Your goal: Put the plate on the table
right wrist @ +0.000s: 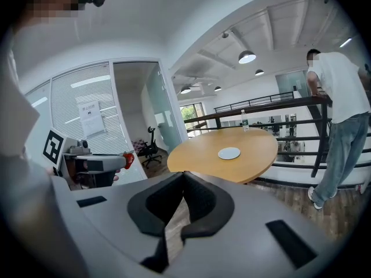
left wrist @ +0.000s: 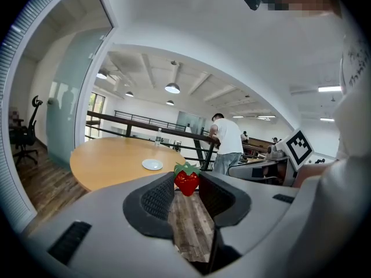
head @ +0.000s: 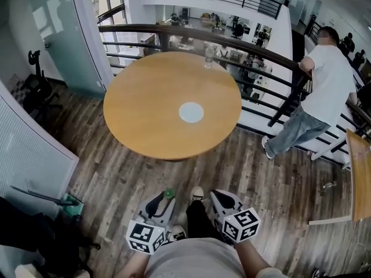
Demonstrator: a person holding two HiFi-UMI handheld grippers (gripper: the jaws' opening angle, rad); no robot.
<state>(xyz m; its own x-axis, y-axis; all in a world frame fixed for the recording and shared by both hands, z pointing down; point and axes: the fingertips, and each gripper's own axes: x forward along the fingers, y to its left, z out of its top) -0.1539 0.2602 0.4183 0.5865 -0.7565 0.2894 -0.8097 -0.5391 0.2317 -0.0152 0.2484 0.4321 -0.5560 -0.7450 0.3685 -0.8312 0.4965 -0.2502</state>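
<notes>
The plate (head: 191,112) lies near the worktop's (head: 145,117) middle, well apart from the left claw (left wrist: 187,178), clamped on a strawberry (left wrist: 186,183) half-hidden from above, and the right claw (right wrist: 184,175), tips together.

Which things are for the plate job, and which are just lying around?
For the job:
white plate, already on the round table.

Just around:
strawberry, held by the left gripper
water bottle at the table's far edge
office chair
person standing beyond the table
</notes>
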